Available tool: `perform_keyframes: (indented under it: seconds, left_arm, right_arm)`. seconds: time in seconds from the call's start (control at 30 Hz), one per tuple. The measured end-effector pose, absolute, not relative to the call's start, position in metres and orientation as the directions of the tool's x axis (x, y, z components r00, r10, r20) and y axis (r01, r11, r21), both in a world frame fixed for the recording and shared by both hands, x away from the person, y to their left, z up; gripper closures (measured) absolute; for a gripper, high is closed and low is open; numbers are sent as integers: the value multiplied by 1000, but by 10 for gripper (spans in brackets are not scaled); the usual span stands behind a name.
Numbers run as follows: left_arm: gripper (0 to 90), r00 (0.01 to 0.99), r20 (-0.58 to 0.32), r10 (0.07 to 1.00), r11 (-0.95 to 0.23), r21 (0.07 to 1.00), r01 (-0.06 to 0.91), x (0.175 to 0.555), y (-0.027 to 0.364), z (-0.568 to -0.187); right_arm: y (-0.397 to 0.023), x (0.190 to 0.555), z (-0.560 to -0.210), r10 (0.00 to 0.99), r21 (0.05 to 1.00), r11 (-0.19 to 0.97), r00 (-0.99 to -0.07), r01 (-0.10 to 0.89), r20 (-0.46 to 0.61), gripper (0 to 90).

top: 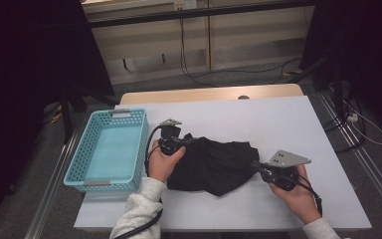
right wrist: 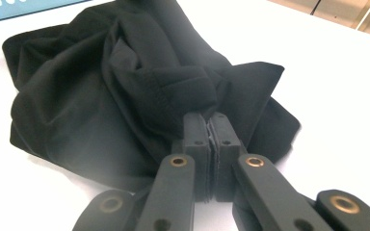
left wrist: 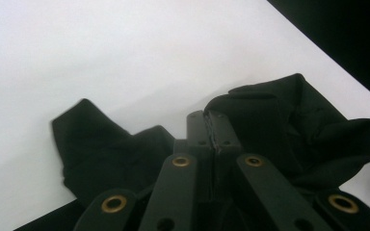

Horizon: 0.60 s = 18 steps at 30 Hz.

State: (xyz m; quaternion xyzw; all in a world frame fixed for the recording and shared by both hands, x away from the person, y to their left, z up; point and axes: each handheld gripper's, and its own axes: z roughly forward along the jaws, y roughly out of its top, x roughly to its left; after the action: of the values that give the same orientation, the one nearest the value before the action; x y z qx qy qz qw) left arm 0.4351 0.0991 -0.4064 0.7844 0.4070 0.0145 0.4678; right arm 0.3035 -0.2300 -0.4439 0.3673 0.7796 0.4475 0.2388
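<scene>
From the high view, we look down on a white table (top: 278, 124) where a person works a crumpled black cloth (top: 214, 167) with a hand-held tool in each hand. The left gripper (top: 185, 142) meets the cloth at its upper left corner, and the left hand (top: 163, 160) wraps the tool's body just beside a light blue basket (top: 108, 149) that stands at the table's left edge. The right gripper (top: 254, 166) meets the cloth's right edge, with the right hand (top: 296, 191) behind it and a grey three-cornered plate (top: 289, 158) on top. The cloth lies bunched between the two tools, near the middle of the table and apart from the basket.

In the left gripper view, we see the left gripper (left wrist: 214, 120) with its jaws pressed together, a fold of the black cloth (left wrist: 289, 125) caught at their tips. The fabric spreads to either side of the jaws, a dark lobe to the left and a fuller mass to the right, over the white table (left wrist: 101, 53).

In the right gripper view, we see the right gripper (right wrist: 207, 120) also drawn tight, its jaws clamped on a hemmed fold of the black cloth (right wrist: 101, 96). The rest of the fabric heaps up ahead and to the left on the white table (right wrist: 327, 62), and a strip of the light blue basket (right wrist: 24, 8) shows at the top left corner.
</scene>
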Motion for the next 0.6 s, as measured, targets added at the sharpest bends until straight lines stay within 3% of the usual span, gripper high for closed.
perform_keyframes:
  seconds: [0.37,0.6]
  left_arm:
    - [896,605,-401,688,-153,734,662,439,123,-406]
    - [896,609,-390,690,-162,738,656,438,122,-405]
  right_arm:
    - [-256,296,-450,801,840,362,-595,405,-59,887]
    - [-264,299,-447,827,848,329,-560,415,-47,817]
